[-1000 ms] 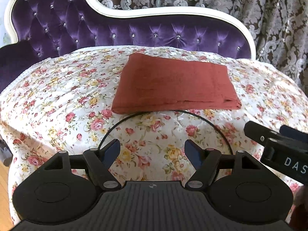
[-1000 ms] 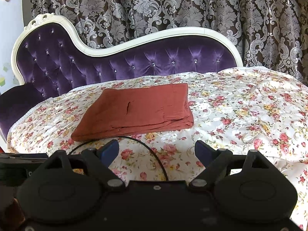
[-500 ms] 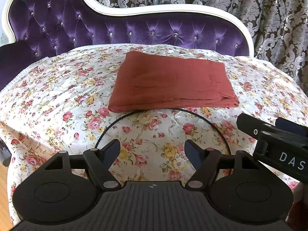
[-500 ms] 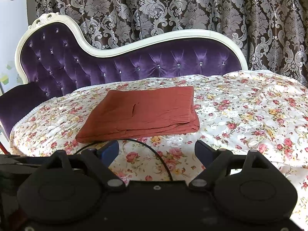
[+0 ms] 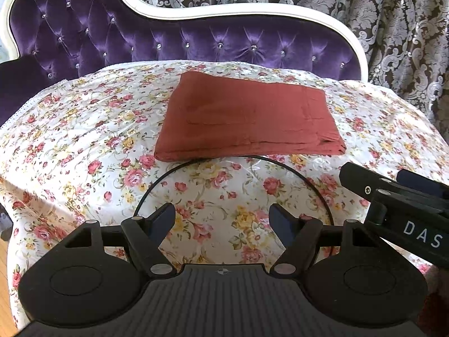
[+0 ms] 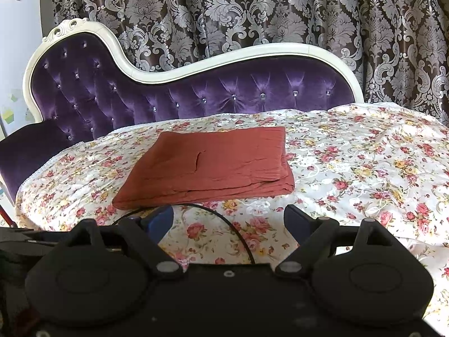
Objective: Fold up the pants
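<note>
The rust-red pants (image 5: 247, 118) lie folded into a flat rectangle on the floral bedspread (image 5: 84, 140), also seen as the pants (image 6: 207, 165) in the right wrist view. My left gripper (image 5: 221, 221) hovers over the spread in front of the pants, open and holding nothing. My right gripper (image 6: 228, 221) is likewise open and empty, short of the pants' near edge. Its body (image 5: 398, 199) shows at the right of the left wrist view. A thin black cable (image 5: 252, 158) arcs over the spread between the grippers and the pants.
A purple tufted headboard (image 6: 196, 92) with a white frame stands behind the spread. Patterned dark curtains (image 6: 252, 14) hang behind it. The bedspread (image 6: 364, 163) stretches wide to the right of the pants. A strip of wooden floor (image 5: 4, 252) shows at the far left.
Both views have tilted up slightly, so the pants sit a little lower in frame. The pants lie unmoved and both grippers stay open.
</note>
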A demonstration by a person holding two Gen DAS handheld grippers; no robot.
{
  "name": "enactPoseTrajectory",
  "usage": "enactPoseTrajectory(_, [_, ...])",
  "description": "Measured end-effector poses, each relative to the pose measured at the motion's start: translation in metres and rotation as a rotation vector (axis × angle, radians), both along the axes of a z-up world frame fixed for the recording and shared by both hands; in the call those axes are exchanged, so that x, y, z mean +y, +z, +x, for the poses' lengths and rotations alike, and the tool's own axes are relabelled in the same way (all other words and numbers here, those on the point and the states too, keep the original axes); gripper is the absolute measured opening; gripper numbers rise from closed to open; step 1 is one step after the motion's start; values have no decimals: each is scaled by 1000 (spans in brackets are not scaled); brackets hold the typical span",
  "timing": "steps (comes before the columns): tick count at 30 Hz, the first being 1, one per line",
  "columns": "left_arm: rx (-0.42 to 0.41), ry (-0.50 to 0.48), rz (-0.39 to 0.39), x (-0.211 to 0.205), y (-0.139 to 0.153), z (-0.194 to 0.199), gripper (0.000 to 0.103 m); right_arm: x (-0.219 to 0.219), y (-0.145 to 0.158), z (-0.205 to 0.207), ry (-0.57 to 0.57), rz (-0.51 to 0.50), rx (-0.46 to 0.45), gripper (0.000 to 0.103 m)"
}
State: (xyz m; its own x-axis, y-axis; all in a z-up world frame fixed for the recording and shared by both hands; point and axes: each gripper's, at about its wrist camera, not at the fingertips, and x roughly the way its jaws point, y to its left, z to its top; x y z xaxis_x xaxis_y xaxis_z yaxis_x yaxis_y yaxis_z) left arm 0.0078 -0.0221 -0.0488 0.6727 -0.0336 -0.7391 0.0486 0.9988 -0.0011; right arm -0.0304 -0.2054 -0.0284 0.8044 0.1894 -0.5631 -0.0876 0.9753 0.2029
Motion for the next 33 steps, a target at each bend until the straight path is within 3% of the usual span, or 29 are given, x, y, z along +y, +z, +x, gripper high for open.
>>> enactPoseTrajectory(33, [-1,0,-3,3,1,2,72,-3,-1,1,7,8,-5,90])
